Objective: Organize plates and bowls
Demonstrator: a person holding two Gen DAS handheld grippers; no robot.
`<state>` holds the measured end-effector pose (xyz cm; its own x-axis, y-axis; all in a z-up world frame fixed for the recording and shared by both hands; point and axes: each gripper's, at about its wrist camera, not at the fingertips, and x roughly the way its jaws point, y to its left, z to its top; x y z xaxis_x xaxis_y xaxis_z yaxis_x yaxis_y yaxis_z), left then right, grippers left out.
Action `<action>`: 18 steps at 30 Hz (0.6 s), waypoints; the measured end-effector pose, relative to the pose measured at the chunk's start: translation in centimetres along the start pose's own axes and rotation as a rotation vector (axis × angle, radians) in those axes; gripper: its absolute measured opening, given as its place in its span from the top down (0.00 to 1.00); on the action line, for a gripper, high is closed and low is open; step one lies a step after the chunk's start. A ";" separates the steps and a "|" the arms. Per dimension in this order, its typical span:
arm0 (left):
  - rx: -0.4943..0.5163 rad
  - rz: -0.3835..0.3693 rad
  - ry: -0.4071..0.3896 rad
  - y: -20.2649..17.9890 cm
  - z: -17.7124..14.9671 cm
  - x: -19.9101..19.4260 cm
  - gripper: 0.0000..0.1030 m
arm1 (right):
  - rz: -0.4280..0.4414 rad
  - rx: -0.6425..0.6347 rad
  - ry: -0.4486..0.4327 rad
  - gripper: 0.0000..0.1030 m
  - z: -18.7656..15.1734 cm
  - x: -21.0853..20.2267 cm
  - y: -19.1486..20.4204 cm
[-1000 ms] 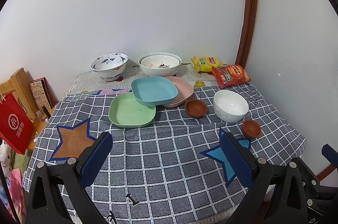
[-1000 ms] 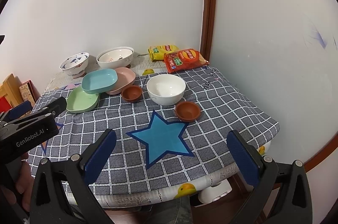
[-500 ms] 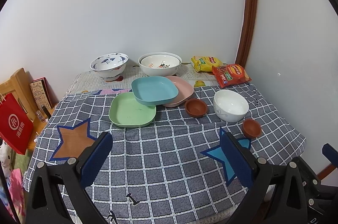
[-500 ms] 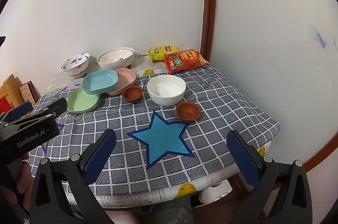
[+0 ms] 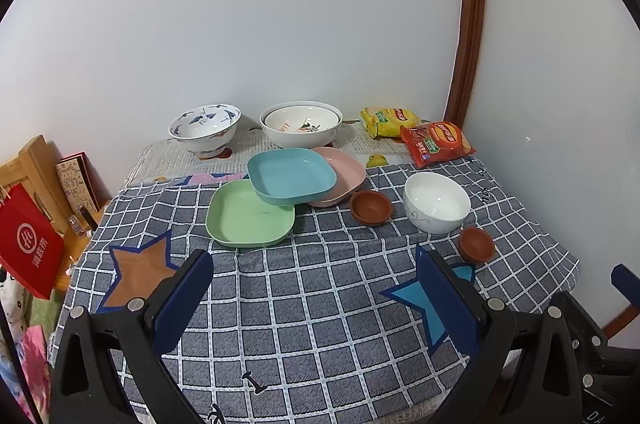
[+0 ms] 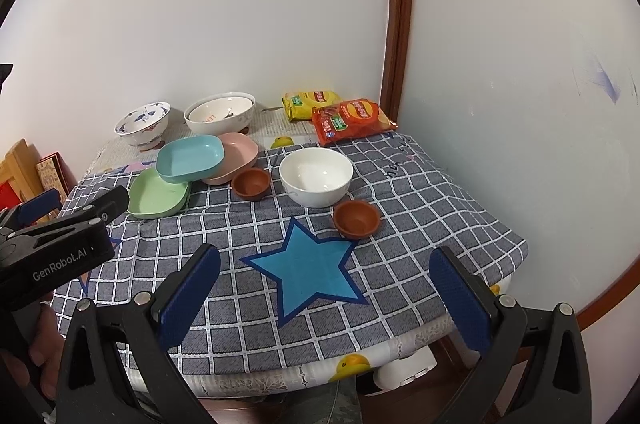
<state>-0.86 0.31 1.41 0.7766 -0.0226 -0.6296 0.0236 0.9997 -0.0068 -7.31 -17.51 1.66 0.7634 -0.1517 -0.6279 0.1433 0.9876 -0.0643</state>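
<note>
A green plate (image 5: 250, 220), a blue plate (image 5: 291, 179) lying partly over it and a pink plate (image 5: 344, 169) overlap mid-table. A white bowl (image 5: 436, 201) stands to their right, with two small brown bowls (image 5: 371, 207) (image 5: 476, 243) beside it. A blue-patterned bowl (image 5: 205, 127) and a large white bowl (image 5: 302, 123) stand at the back. My left gripper (image 5: 316, 304) is open and empty above the near cloth. My right gripper (image 6: 324, 298) is open and empty over the blue star (image 6: 306, 270), near the front edge.
Two snack bags, yellow (image 5: 386, 119) and red (image 5: 438, 143), lie at the back right by the wooden door frame (image 5: 466, 23). A red paper bag (image 5: 30, 248) and wooden items stand left of the table. The checked cloth (image 5: 320, 304) drapes over the edges.
Both grippers have drifted very slightly; the view barely shifts. Nothing on the table has moved.
</note>
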 end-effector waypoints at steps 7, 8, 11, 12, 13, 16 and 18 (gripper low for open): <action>0.001 -0.012 0.022 0.0 0.9 1.4 0.00 | -0.004 -0.008 0.013 0.00 0.8 1.0 0.4; 0.002 -0.013 0.024 0.0 1.0 1.5 0.00 | -0.005 -0.009 0.013 0.00 0.9 1.1 0.5; 0.010 -0.017 0.027 -0.1 1.5 2.0 0.00 | -0.003 -0.003 0.013 0.00 1.6 1.4 0.6; 0.012 -0.018 0.028 -0.1 1.7 2.2 0.00 | 0.000 -0.002 0.014 0.00 1.8 1.6 0.7; 0.012 -0.019 0.029 -0.1 1.8 2.3 0.00 | 0.004 -0.001 0.014 0.00 2.0 1.7 0.7; 0.009 -0.035 0.034 0.0 2.5 2.7 0.00 | 0.010 0.007 0.014 0.00 2.5 2.3 0.7; 0.010 -0.040 0.033 0.0 2.9 3.1 0.00 | 0.016 0.022 0.008 0.00 2.8 2.8 0.6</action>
<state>3.35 0.21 1.69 0.7535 -0.0620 -0.6545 0.0608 0.9979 -0.0246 -3.30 -17.46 2.07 0.7605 -0.1350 -0.6351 0.1449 0.9888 -0.0367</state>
